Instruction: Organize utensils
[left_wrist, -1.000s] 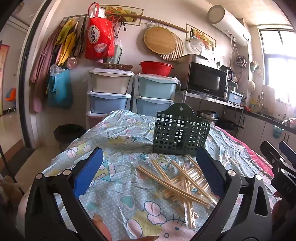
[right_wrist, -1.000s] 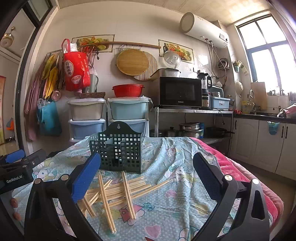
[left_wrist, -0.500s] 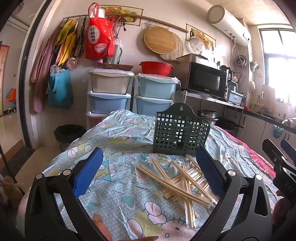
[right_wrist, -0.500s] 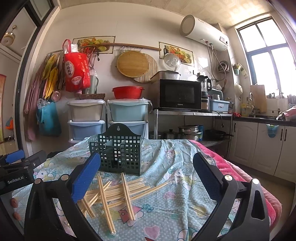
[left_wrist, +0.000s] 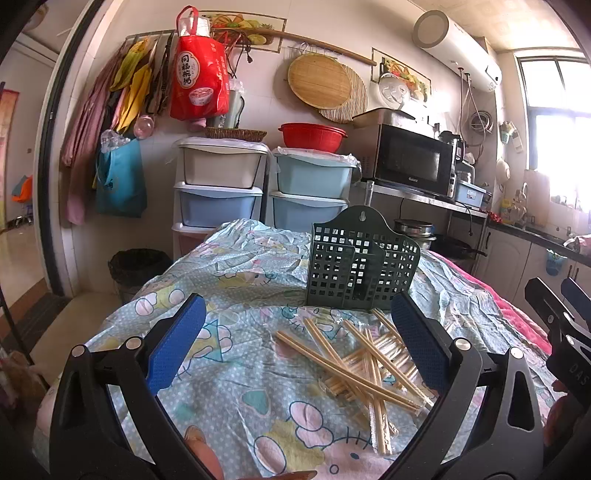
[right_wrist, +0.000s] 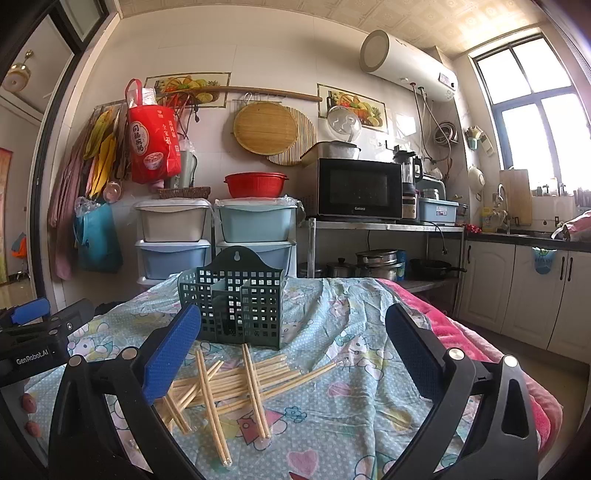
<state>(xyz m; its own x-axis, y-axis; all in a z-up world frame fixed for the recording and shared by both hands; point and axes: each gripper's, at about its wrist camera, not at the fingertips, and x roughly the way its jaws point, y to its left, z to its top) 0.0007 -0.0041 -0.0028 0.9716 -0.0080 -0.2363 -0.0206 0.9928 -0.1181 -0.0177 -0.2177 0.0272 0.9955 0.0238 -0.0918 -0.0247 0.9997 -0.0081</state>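
A dark green lattice utensil holder (right_wrist: 236, 295) stands upright on the cartoon-print cloth (right_wrist: 332, 413); its divided compartments look empty. Just in front of the holder lies a loose pile of wooden chopsticks (right_wrist: 236, 380). Left claw (left_wrist: 295, 347) and right claw (right_wrist: 293, 350) both hover near the holder, jaws apart, gripping nothing.

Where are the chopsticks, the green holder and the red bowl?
chopsticks (right_wrist: 236, 380), right wrist view, middle of the pile.
green holder (right_wrist: 236, 306), right wrist view, front grid wall.
red bowl (left_wrist: 312, 137), left wrist view, its side.
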